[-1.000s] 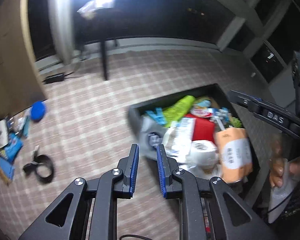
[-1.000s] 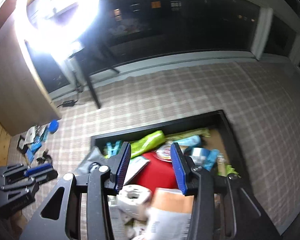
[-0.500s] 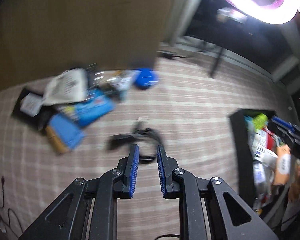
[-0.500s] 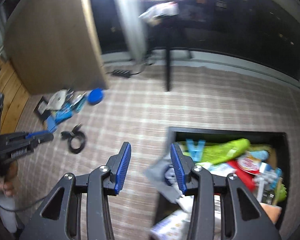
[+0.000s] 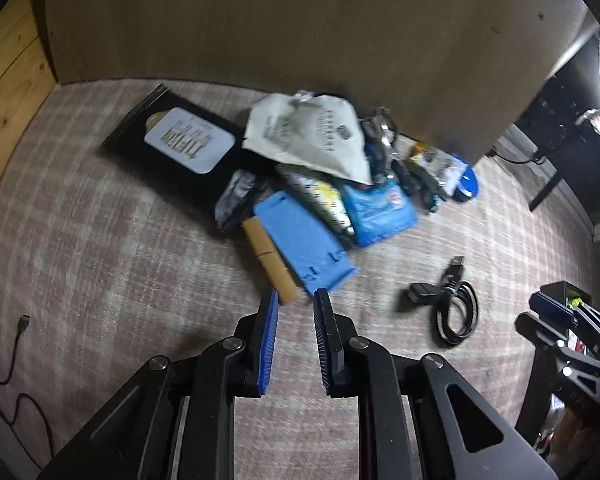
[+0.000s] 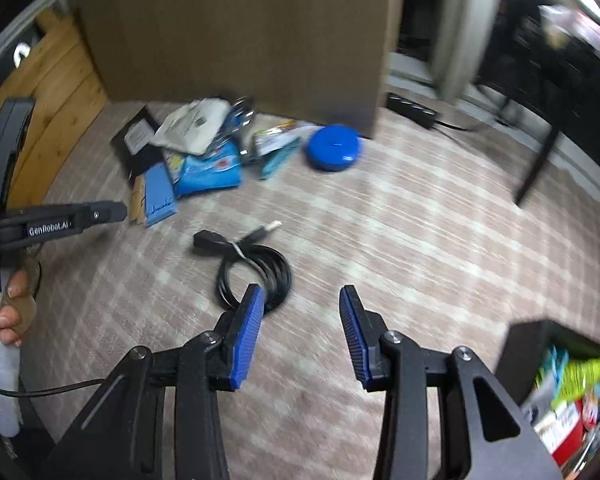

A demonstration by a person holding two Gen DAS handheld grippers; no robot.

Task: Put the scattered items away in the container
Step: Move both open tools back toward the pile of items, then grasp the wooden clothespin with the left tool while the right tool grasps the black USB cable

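Both grippers are empty and over the checked carpet [image 6: 400,208], so the step in hand looks like a reach for the next stray item. The left gripper [image 5: 296,316] has its jaws parted only narrowly, nothing between them, and its tips point at the near end of a blue foam sheet [image 5: 304,240] that lies on a tan cardboard strip [image 5: 270,258]. These sit at the near edge of the scattered pile along the cardboard box [image 5: 300,20], with a white paper bag [image 5: 312,138], a blue snack packet [image 5: 380,208] and a black flat box [image 5: 172,144] farther off. The right gripper [image 6: 302,316] stands wider open, also holding nothing, just near of a coiled black USB cable [image 6: 256,270] lying apart from the pile. The black container [image 6: 540,364], already partly filled, is at the near right, well apart from the pile. Next, I judge, each gripper needs to lower onto its item, close, and carry it right to the container; the thin foam sheet may need edge-on pinching.
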